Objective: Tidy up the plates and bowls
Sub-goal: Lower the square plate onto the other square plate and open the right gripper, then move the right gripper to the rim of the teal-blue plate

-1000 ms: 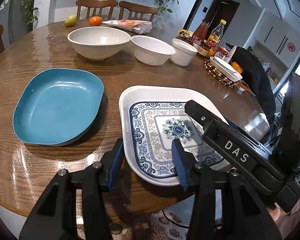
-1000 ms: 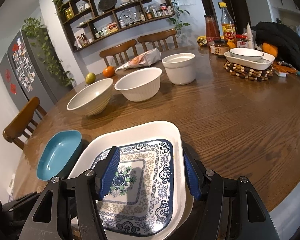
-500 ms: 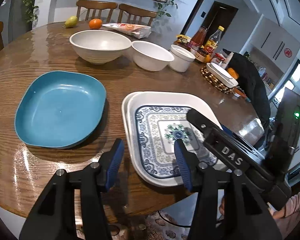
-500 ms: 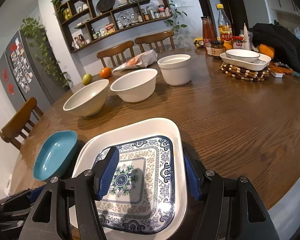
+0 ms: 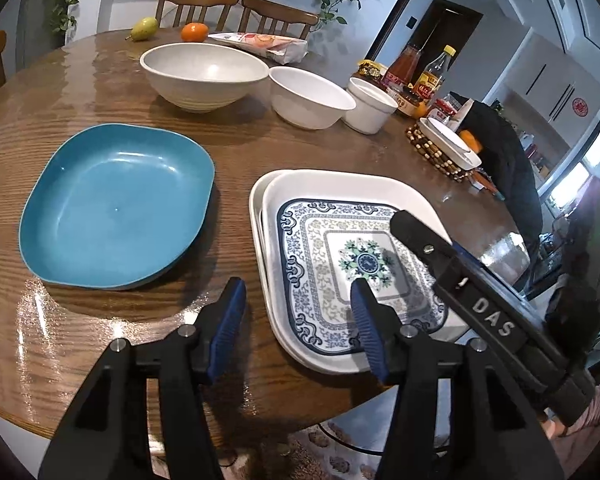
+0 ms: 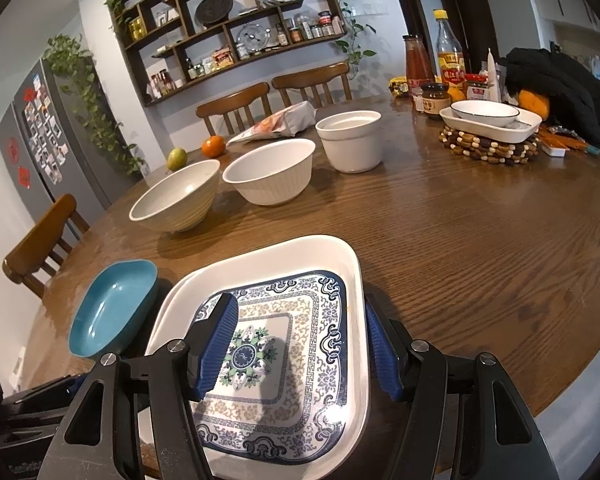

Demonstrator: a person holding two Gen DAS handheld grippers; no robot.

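Observation:
A patterned blue-and-white square plate (image 5: 340,248) (image 6: 296,340) lies stacked on a plain white plate (image 5: 256,208) near the table's front edge. A teal plate (image 5: 116,204) (image 6: 112,308) lies to its left. Behind stand a beige bowl (image 5: 204,72) (image 6: 180,196), a white ribbed bowl (image 5: 308,96) (image 6: 272,176) and a white pot-shaped bowl (image 5: 370,106) (image 6: 352,140). My left gripper (image 5: 298,322) is open and empty, above the stack's front left corner. My right gripper (image 6: 300,348) is open and empty, over the patterned plate; its arm (image 5: 480,308) crosses the left wrist view.
A dish on a beaded trivet (image 6: 492,136), sauce bottles and jars (image 6: 436,72), a pear (image 6: 177,159), an orange (image 6: 213,146) and a snack bag (image 6: 280,122) sit at the back of the round wooden table (image 6: 460,240). Chairs (image 6: 236,106) stand behind.
Both grippers have pulled back and up from the plates. The patterned plate now sits offset on the white plate, whose left rim shows.

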